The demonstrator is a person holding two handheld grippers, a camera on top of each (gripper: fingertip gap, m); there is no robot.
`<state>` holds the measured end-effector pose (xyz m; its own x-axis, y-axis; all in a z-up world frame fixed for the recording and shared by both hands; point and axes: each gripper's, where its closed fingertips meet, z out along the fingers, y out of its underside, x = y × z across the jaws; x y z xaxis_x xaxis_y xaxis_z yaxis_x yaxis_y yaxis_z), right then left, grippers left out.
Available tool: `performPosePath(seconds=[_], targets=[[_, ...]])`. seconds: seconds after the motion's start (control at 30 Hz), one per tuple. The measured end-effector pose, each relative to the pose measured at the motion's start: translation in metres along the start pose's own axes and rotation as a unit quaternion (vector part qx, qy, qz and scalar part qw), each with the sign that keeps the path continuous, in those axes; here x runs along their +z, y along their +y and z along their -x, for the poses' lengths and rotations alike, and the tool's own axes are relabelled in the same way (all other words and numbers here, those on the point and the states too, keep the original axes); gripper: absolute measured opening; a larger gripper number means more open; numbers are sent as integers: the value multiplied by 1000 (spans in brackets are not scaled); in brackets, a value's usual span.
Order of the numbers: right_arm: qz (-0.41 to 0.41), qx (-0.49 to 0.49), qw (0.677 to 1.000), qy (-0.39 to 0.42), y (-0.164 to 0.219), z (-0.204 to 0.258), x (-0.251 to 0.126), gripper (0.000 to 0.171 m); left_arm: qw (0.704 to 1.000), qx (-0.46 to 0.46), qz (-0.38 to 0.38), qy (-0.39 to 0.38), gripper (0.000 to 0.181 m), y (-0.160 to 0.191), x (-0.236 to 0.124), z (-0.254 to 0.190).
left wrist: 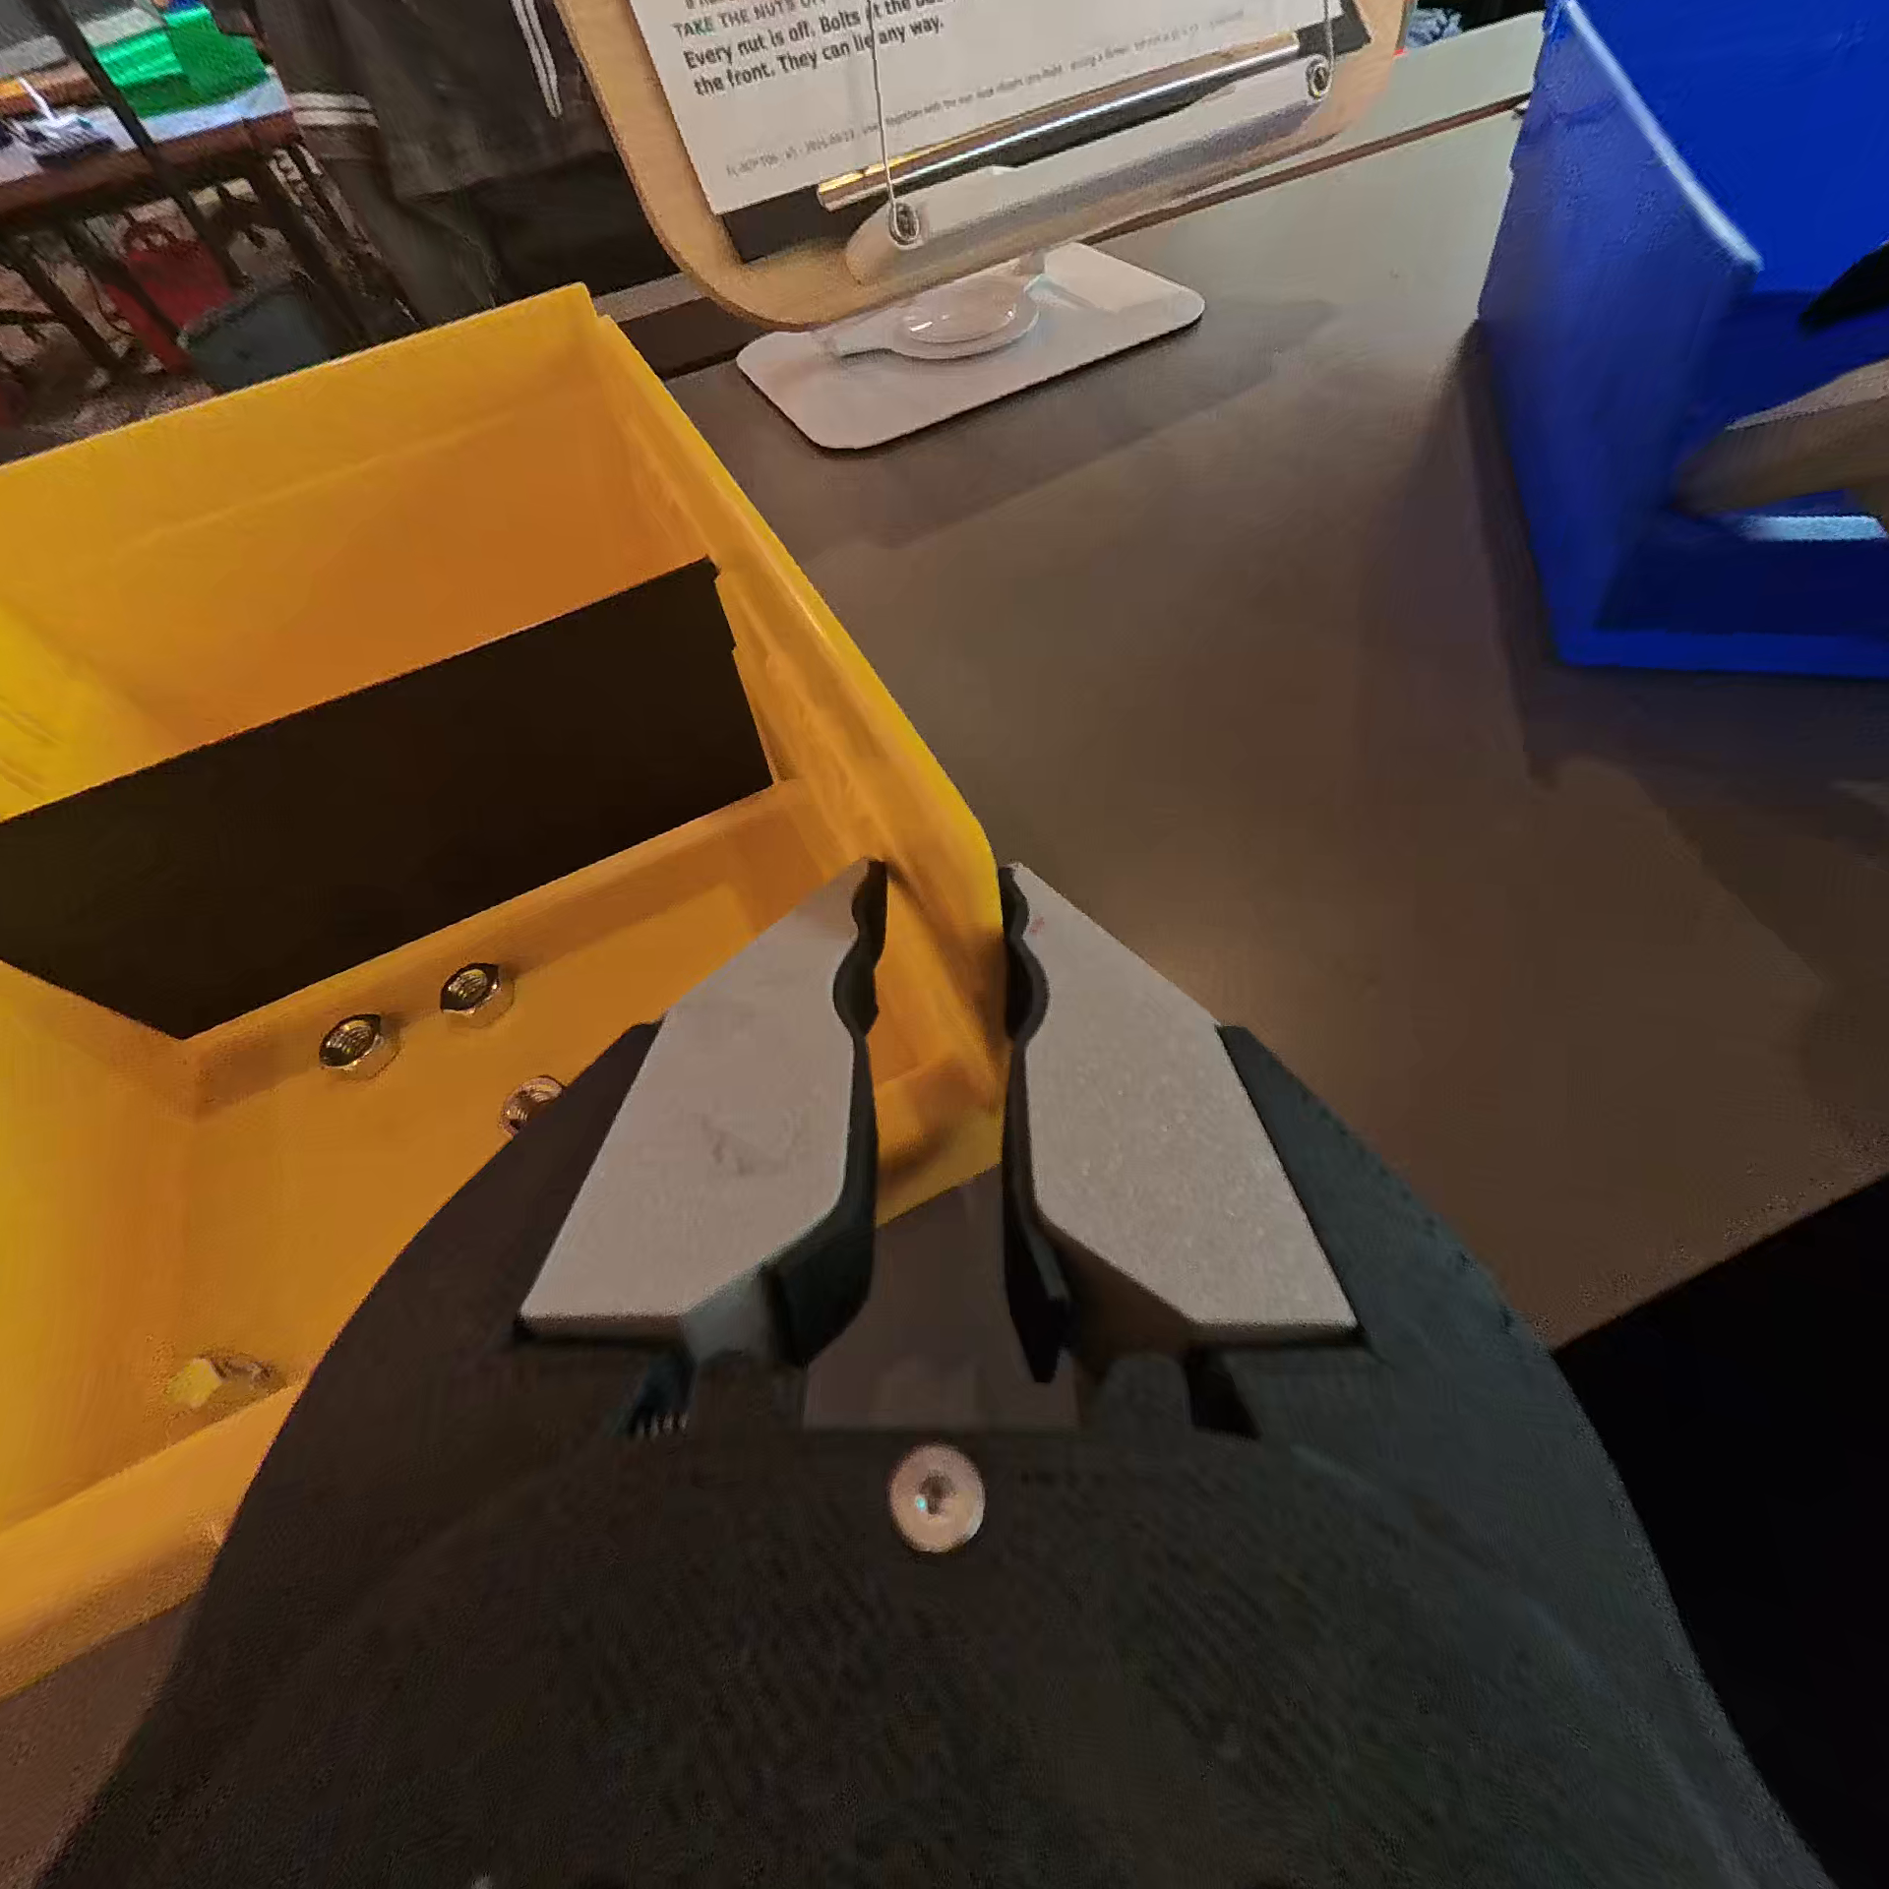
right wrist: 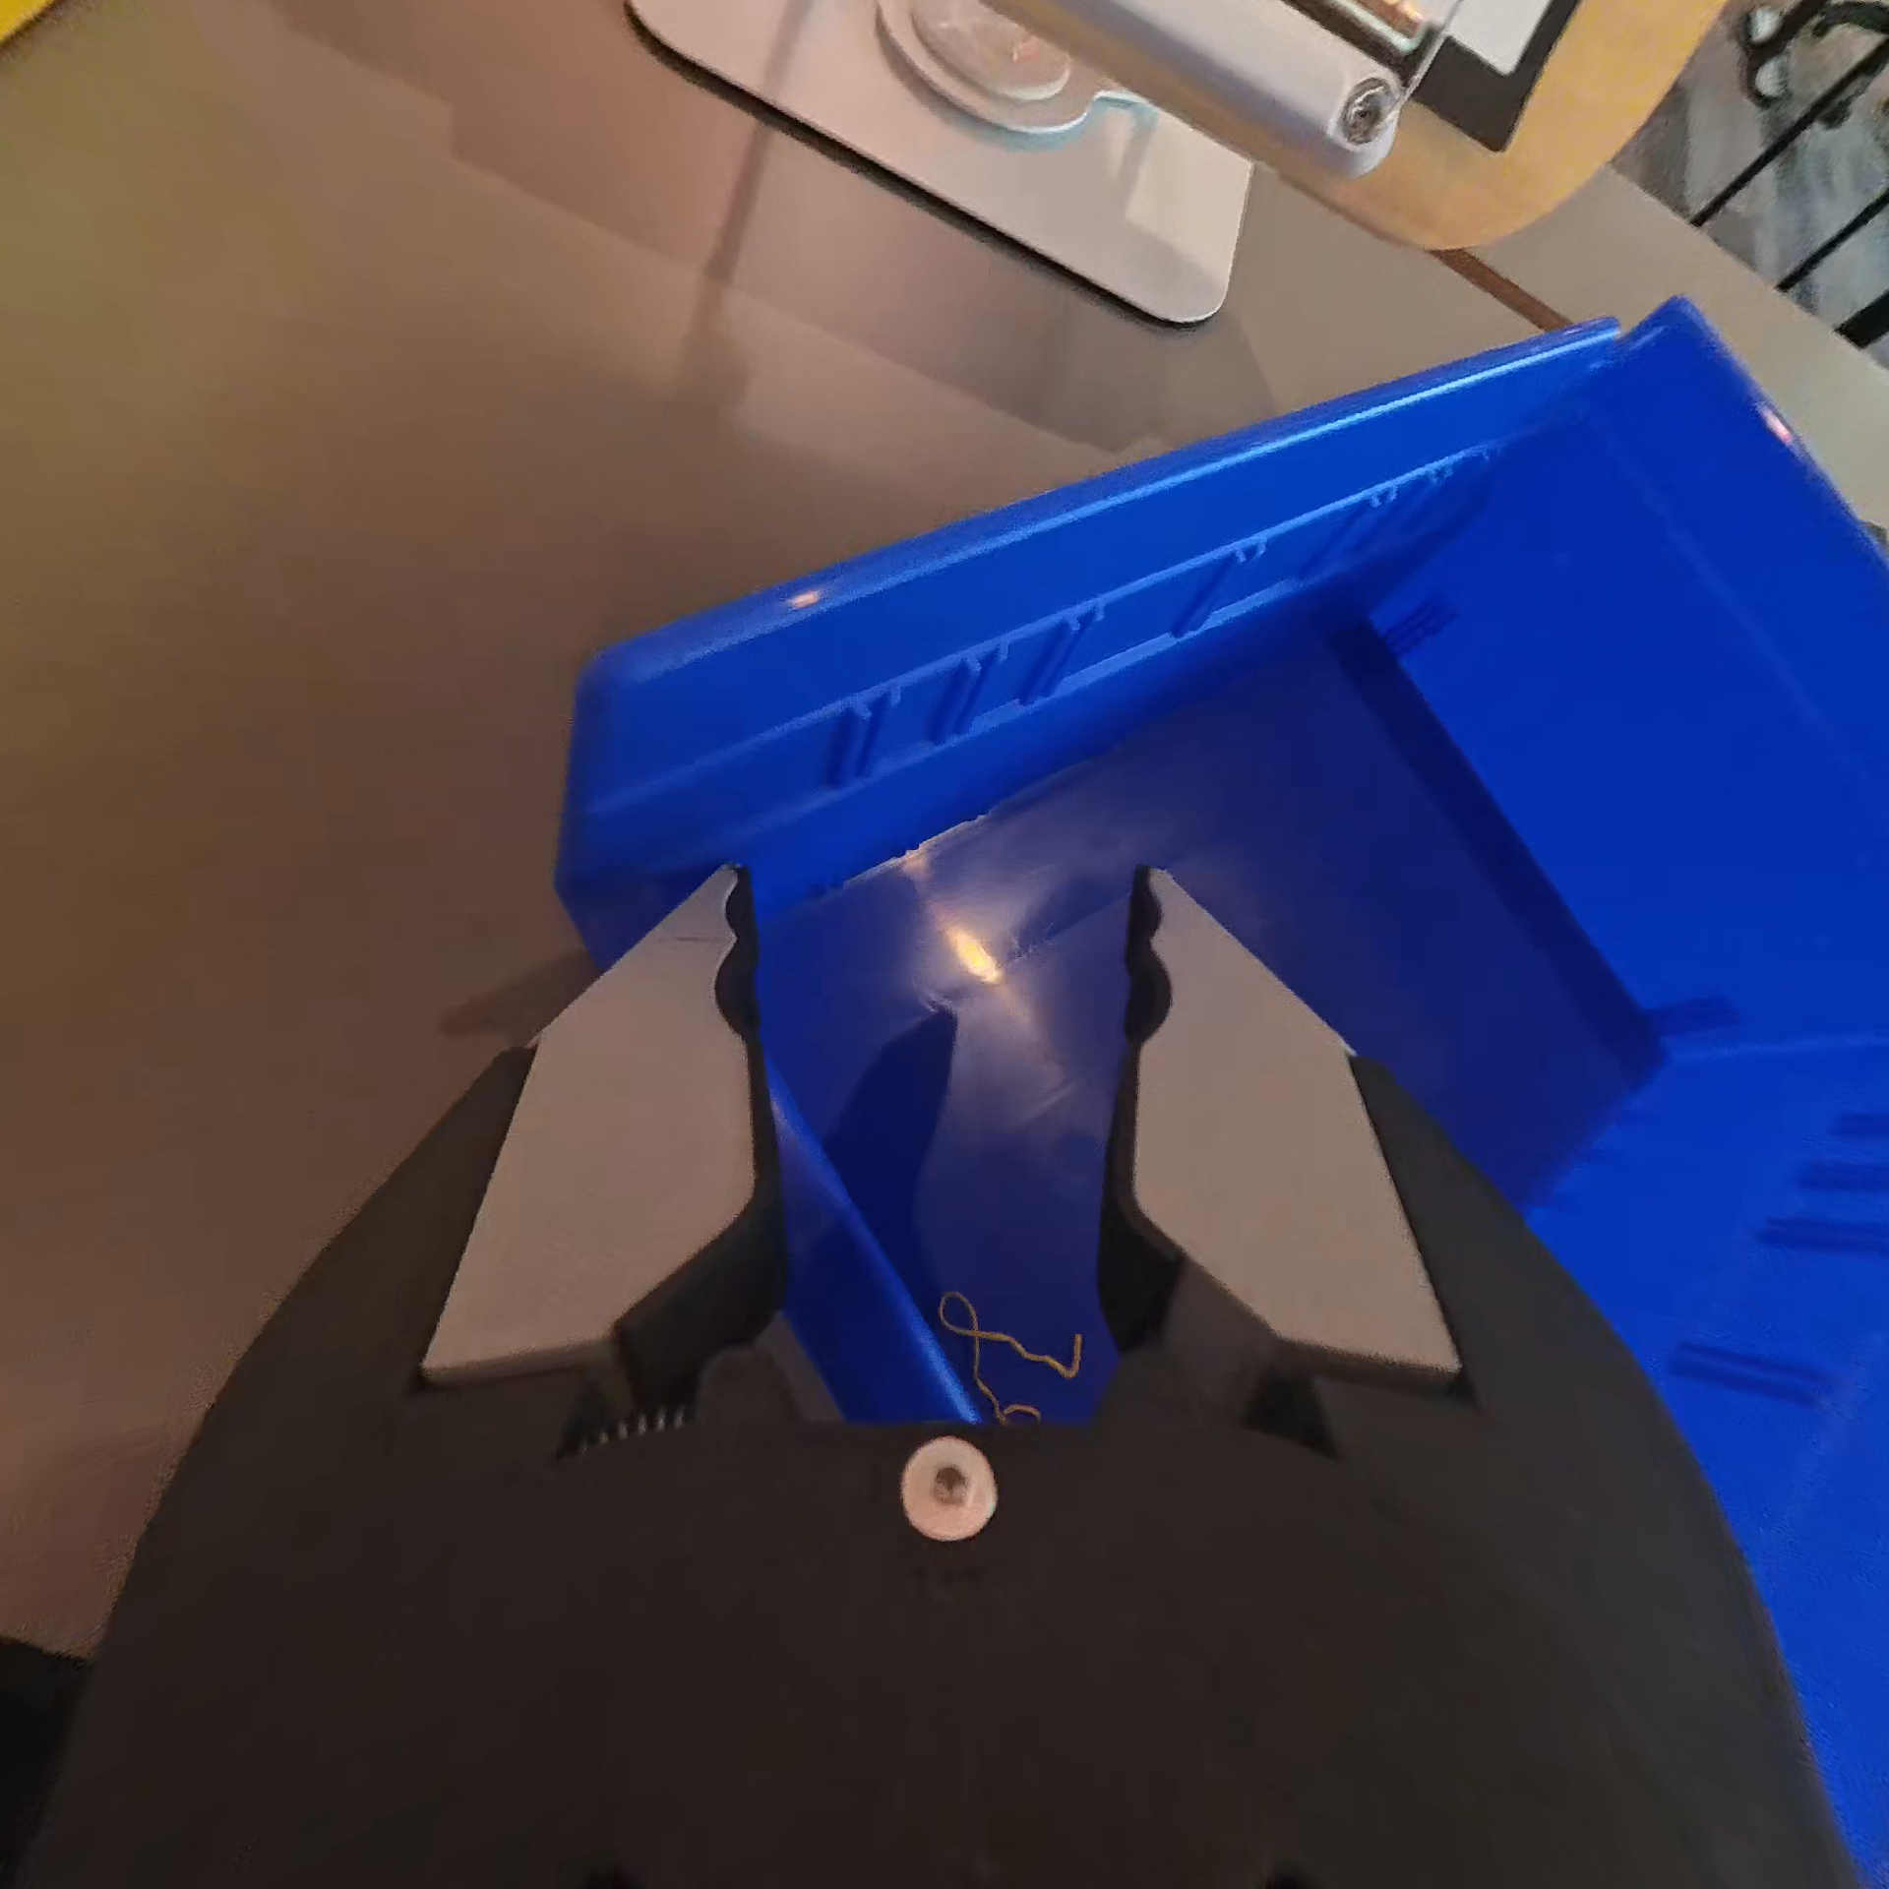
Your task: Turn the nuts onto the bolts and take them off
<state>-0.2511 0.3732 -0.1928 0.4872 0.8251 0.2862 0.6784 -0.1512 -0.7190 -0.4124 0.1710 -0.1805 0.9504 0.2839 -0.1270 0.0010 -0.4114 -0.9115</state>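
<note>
In the left wrist view a yellow bin (left wrist: 429, 532) sits on the dark table, with a black divider (left wrist: 388, 777) across it. Three silver nuts lie in its front compartment: one (left wrist: 353, 1043), a second (left wrist: 472, 989), and a third (left wrist: 530, 1104) partly hidden by my finger. My left gripper (left wrist: 938, 884) is narrowly open and empty, its tips on either side of the bin's near right corner. My right gripper (right wrist: 940, 889) is wide open and empty over the inside of a blue bin (right wrist: 1482, 818). No bolts show.
A wooden-framed sheet holder on a white stand (left wrist: 971, 348) stands at the table's back; its base also shows in the right wrist view (right wrist: 920, 184). The blue bin (left wrist: 1636, 358) is at the right. A thin yellow thread (right wrist: 1012, 1349) lies in the blue bin.
</note>
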Motion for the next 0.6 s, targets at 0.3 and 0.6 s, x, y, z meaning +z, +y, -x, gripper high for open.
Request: performPosePath(seconds=[0.3,0.6], targets=[[48,-48,996,-62,70,-60,-37,52,998,-49,-8,45,47,15,-32,19],[-58,-34,995,-70,31,-52,-119,58,981,60,12,184,4,-15,-47,-95]])
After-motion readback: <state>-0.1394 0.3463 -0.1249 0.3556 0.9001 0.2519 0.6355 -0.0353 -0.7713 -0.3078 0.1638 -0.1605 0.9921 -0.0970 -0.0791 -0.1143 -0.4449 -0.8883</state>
